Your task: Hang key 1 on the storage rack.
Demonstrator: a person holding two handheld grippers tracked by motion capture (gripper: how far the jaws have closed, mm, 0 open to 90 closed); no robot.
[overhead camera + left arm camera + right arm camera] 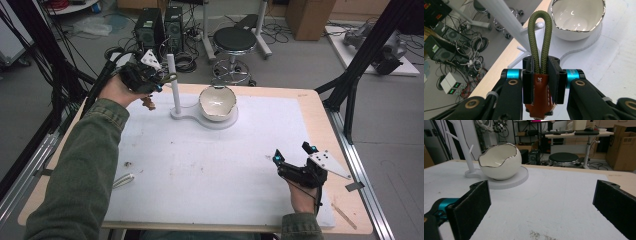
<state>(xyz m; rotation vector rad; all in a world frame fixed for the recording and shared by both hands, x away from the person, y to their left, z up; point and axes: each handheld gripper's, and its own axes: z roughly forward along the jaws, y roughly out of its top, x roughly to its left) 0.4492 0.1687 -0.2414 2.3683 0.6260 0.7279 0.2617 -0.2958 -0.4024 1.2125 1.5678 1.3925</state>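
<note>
Left gripper (541, 75) clenched on brown leather tab (540, 97) of olive woven cord loop (539, 37), far left beside white peg stand (172, 82). Light, floppy; best held at the stiffer leather. Right gripper (294, 154) released, near right.

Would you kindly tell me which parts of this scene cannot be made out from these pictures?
- Brown leather tab of the olive-green cord loop: its lower end, in the left gripper view, is hidden between the jaws and cut by the bottom edge.
- White peg stand: its top is cut off in both gripper views.
- Egg-shaped white bowl: the inside bottom is hidden by its own wall in the right gripper view.
- Small pale object at the mat's left edge: too small to identify in the high view.
</note>
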